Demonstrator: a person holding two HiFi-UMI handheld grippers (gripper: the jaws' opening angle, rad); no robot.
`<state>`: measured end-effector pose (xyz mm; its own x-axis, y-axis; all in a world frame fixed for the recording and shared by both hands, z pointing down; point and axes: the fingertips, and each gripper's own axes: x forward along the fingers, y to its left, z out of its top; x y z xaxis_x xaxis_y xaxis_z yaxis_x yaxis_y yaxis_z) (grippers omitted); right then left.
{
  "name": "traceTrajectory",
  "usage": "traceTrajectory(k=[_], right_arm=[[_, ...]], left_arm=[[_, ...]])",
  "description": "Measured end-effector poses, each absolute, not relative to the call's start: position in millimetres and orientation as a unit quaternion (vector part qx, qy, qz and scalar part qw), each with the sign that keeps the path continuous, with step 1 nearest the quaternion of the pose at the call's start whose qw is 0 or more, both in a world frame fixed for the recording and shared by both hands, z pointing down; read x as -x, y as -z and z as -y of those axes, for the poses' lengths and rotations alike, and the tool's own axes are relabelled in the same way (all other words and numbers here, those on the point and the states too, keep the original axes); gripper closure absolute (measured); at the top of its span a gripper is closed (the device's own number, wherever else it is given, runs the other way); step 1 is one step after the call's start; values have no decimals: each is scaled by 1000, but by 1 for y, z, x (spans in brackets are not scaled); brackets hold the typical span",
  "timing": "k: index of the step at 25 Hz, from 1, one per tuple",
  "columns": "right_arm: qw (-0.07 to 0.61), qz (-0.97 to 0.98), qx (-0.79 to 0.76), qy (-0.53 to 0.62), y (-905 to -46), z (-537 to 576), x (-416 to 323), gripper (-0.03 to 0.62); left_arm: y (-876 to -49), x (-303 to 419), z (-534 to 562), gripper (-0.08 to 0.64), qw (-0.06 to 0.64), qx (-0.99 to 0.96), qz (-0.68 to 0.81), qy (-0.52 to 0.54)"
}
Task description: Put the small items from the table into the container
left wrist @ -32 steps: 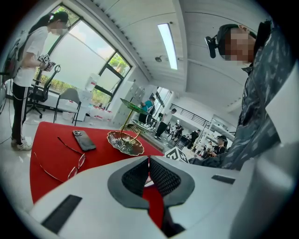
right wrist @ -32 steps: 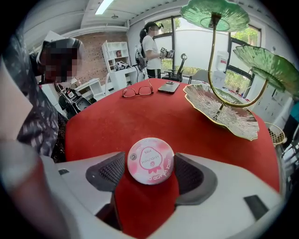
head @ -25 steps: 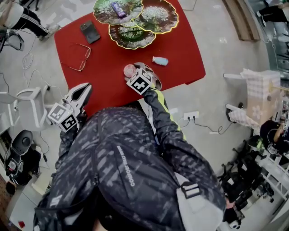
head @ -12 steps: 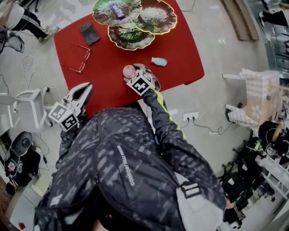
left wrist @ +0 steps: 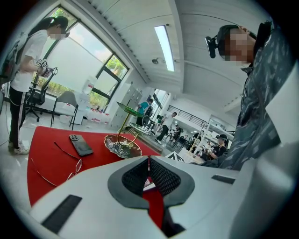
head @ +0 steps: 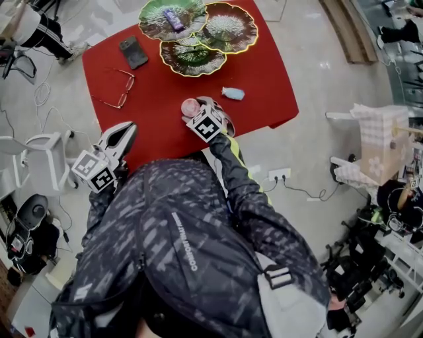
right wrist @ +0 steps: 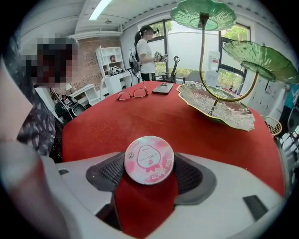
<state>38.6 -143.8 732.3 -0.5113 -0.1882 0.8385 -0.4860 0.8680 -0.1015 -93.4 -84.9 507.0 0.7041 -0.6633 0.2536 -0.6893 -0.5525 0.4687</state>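
1. The pink round tin is pinched at its rim between the jaws of the right gripper, with its printed lid facing that gripper's camera. In the head view it sits over the near part of the red table; whether it touches the cloth cannot be told.
2. At 2 o'clock from the tin, well apart, a small pale blue bottle lies on the table.
3. At 12 o'clock stands the tiered stand of green leaf-shaped dishes. A small purple packet lies in its far left dish.
4. At 10 o'clock lie a pair of glasses, and beyond them at 11 o'clock a dark phone.
5. At 8 o'clock the left gripper hangs at the table's near left edge, its jaws pressed together at the tips with nothing between them.
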Motion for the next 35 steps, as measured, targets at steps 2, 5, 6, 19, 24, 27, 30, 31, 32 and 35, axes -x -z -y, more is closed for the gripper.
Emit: traceTrajectory(k=[2, 5, 6, 19, 24, 27, 30, 31, 32, 35], right_arm=[[452, 854, -200, -163, -729, 144, -40, 278], [447, 856, -205, -162, -722, 148, -40, 278], [446, 855, -205, -165, -721, 147, -40, 278], [406, 871, -230, -152, -660, 151, -39, 278], [399, 873, -240, -144, -638, 155, -39, 278], [393, 875, -247, -138, -624, 157, -38, 278], [397, 873, -253, -129, -612, 158, -40, 278], [396, 873, -255, -126, -608, 159, -39, 278], [394, 874, -256, -124, -603, 160, -39, 278], [384, 877, -262, -122, -586, 162, -37, 278]], left_arm=[[-505, 93, 85, 548, 274, -882, 383, -23], [-504, 91, 86, 548, 270, -884, 380, -23], [-503, 90, 86, 548, 269, -885, 379, -22], [-493, 73, 89, 548, 253, -899, 356, -11], [-491, 67, 89, 548, 248, -904, 349, -8], [-489, 65, 88, 548, 246, -906, 345, -6], [-488, 64, 87, 548, 245, -907, 342, -3], [-488, 64, 87, 548, 244, -908, 341, -2], [-488, 65, 87, 548, 244, -908, 341, -1], [-486, 64, 87, 548, 243, -908, 340, 3]])
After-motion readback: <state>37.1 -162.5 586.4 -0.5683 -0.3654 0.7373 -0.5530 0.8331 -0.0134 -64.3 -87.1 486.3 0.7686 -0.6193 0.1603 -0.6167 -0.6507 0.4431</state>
